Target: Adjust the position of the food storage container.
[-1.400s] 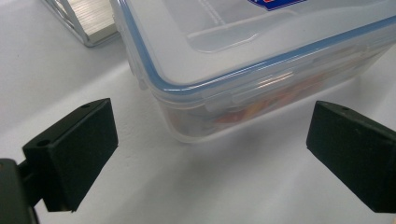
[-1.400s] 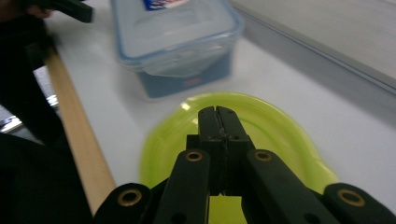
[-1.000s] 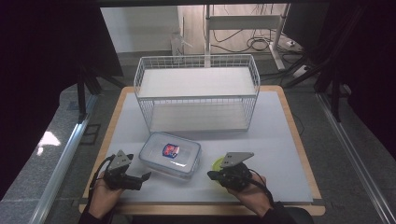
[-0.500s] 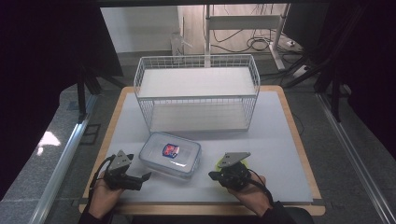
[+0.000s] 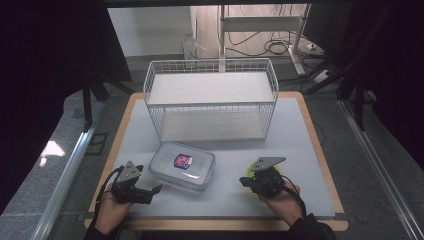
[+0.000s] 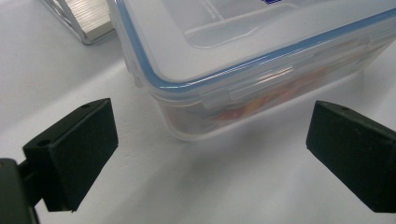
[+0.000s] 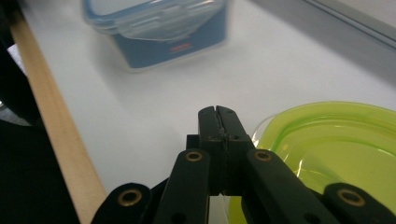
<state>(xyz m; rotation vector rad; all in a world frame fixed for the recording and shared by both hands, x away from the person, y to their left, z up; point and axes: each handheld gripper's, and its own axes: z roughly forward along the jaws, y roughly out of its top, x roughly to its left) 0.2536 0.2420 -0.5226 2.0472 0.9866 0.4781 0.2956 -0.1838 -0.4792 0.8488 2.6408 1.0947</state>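
Note:
A clear lidded food box [image 5: 182,166] with a blue seal and a red-blue label lies on the white mat, front left of centre. My left gripper [image 5: 153,192] rests just left of it. Its jaws stand wide open in the left gripper view, my left gripper [image 6: 210,154] facing the corner of the box [image 6: 243,70] without touching it. My right gripper [image 5: 246,181] is at the front right, shut on the clear rim of a yellow-green plastic dish [image 5: 248,170]. In the right gripper view the dish [image 7: 336,149] sits right beside my right gripper [image 7: 219,116], with the box [image 7: 159,28] farther ahead.
A white two-level wire rack [image 5: 210,100] stands across the back of the mat, its foot [image 6: 88,23] near the box. The wooden table edge [image 7: 51,130] runs close along the front. Bare white mat [image 5: 225,195] lies between the two hands.
My right gripper has slid to the right, and the yellow-green dish went with it. The left gripper and the clear box have stayed where they were.

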